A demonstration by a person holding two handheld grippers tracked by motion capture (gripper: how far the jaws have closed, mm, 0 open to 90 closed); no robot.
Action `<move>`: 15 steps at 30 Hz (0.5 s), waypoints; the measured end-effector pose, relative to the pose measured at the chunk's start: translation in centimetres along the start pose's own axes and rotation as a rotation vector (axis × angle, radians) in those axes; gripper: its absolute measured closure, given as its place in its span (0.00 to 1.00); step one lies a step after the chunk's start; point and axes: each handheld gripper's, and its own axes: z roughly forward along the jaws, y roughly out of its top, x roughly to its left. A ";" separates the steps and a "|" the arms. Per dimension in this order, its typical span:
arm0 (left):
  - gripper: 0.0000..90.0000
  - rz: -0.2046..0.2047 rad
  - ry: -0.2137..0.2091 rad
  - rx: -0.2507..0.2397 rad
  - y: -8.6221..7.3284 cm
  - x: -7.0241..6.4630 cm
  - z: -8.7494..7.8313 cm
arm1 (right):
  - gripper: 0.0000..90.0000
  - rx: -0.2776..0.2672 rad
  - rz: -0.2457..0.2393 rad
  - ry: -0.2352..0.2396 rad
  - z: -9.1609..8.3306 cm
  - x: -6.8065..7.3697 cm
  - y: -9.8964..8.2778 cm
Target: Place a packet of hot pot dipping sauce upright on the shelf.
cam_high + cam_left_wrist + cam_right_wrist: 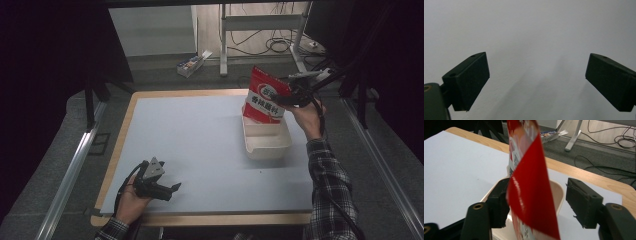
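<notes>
A glossy red and white printed snack bag [263,95] stands upright with its lower end inside the far end of a cream plastic rectangular bin [266,141], which sits on the right part of the pale grey table mat [200,145]. In the right gripper view the bag [530,187] rises between the jaws of the right gripper [541,205], touching the left one while a clear gap separates it from the right one, so the jaws stand parted around it rather than pinching it. Well apart, near the mat's front left corner, the left gripper [170,190] rests low in the person's hand, and the left gripper view shows its jaws spread wide over bare mat [536,37].
</notes>
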 end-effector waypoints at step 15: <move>0.05 -0.006 -0.024 -0.011 0.0 0.0 -0.1 | 0.26 0.008 -0.017 0.030 -1.0 0.5 -0.7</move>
